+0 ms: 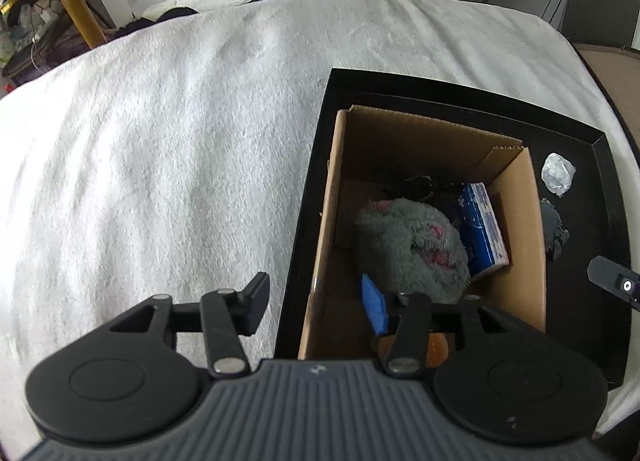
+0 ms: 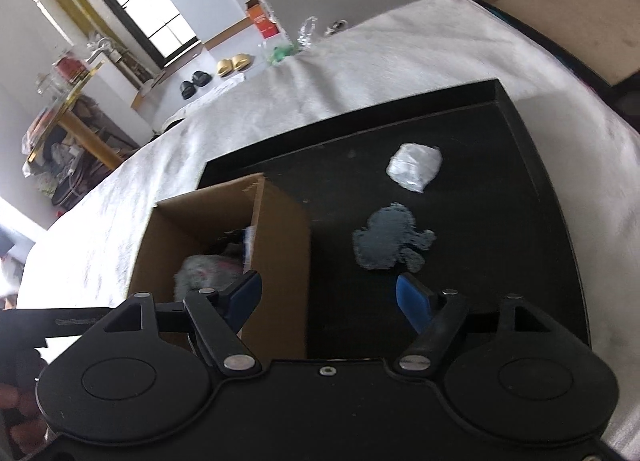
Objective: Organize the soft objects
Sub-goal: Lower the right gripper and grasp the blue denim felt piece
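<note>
black and blue-padded, the left hand-held gripper (image 1: 320,301) hangs spread over the near rim of the open brown cardboard box (image 1: 520,229), pinching nothing. inside the box lies a shaggy grey plush toy with pink patches (image 1: 412,245), with a blue-and-white packet (image 1: 486,229) at its 3 o'clock. the right hand-held gripper (image 2: 328,297) is also spread and empty, aimed down at the shallow black tray (image 2: 500,221) that carries the box. a flat grey fuzzy cloth (image 2: 390,239) lies at its 12 o'clock, a crumpled white soft wad (image 2: 414,167) beyond.

judging by the aim, the grey cloth is next: lower straight over its middle, close on a bunched fold, then lift clear of the box wall.

the box floor under the toy is hidden, a dark item behind it is unclear, and the right view is motion-blurred.
</note>
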Available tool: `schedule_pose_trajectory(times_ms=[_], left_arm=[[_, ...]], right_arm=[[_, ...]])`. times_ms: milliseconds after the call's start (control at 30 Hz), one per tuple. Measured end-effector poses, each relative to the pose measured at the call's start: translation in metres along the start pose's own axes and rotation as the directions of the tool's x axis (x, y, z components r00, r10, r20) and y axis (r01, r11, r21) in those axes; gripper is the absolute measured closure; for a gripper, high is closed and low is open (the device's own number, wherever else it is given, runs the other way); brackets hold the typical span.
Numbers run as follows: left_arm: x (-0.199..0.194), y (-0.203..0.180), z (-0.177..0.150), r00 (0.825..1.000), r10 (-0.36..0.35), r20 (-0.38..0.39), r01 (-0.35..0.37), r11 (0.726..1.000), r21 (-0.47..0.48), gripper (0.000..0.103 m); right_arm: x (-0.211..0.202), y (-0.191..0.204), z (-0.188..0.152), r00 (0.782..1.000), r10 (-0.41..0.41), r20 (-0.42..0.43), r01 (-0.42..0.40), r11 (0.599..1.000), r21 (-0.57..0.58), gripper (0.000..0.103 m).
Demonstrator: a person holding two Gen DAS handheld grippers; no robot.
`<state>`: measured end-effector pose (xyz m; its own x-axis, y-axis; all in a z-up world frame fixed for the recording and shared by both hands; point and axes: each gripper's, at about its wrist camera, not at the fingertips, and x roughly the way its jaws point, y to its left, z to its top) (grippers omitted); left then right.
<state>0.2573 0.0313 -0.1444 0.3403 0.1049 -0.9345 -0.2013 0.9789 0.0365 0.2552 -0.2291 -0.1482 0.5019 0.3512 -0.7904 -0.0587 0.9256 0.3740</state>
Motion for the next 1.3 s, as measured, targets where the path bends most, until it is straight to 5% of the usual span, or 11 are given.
schedule_pose_trajectory(times_ms=[700, 1100, 1300], left_arm=[[0.027, -0.027, 0.023, 0.993, 0.116, -0.034, -0.114, 0.992, 0.056, 0.048], [0.035, -0.032, 0.034, 0.989, 0.139, -0.041, -0.135, 0.988, 0.079, 0.048], [0.035, -0.034, 0.033, 0.988, 0.146, -0.046, -0.142, 0.986, 0.087, 0.048]], right_arm=[[0.053, -0.053, 0.007, 1.000, 0.027, -0.010, -0.025, 0.995, 0.098, 0.024], [0.072, -0.058, 0.017, 0.995, 0.094, 0.031, -0.097, 0.987, 0.130, 0.041], [0.087, -0.045, 0.015, 1.000, 0.018, -0.005, -0.018, 0.999, 0.038, 0.041]])
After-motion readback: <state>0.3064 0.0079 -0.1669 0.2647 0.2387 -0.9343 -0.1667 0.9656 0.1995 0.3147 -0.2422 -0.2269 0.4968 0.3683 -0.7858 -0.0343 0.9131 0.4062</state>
